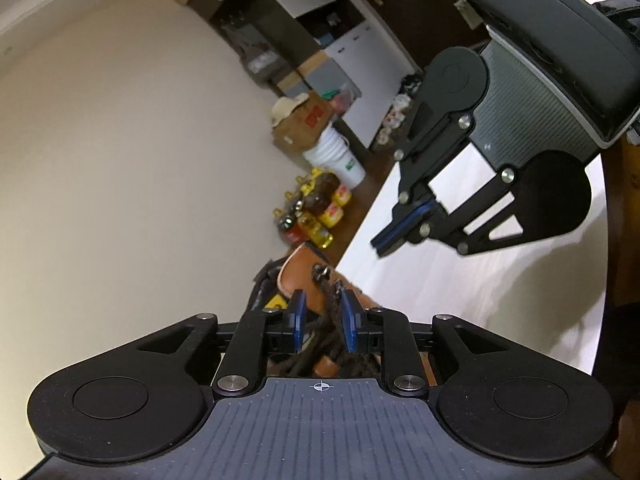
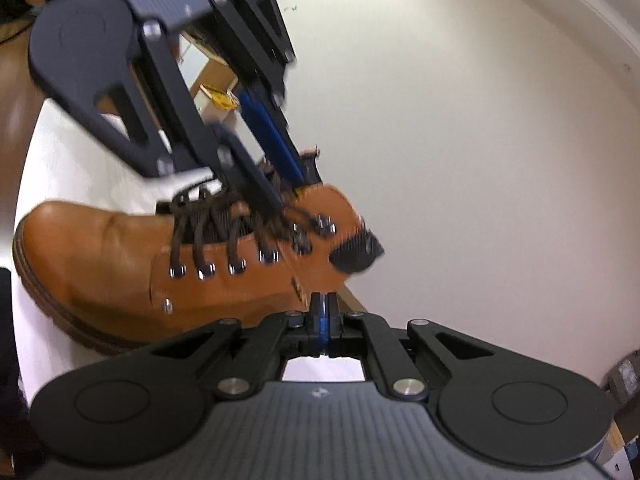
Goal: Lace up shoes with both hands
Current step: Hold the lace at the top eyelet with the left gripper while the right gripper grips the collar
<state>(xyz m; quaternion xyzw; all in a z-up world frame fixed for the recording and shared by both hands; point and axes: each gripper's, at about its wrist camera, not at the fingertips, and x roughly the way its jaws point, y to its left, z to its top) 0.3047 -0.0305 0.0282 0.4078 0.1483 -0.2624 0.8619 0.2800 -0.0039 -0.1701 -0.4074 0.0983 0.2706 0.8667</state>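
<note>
Right wrist view shows the white tabletop (image 2: pixel 60 152) carrying a tan boot (image 2: pixel 100 264) on its sole, toe toward the picture's left, its collar close to the tabletop edge that shows on the right — a hard tug on the dark lace (image 2: pixel 200 232) could, I judge, drag or tip the boot over that edge. Open tabletop lies beyond the boot and off the toe, so there is room that way. The left tongs (image 1: pixel 324 320) stand open astride the upper lace strands near the top eyelets, pads not pressing, so the lace may slip free or slacken. The right tongs (image 2: pixel 325 320) are closed on nothing just beside the boot's ankle — their tips could knock the leather if pushed forward.
</note>
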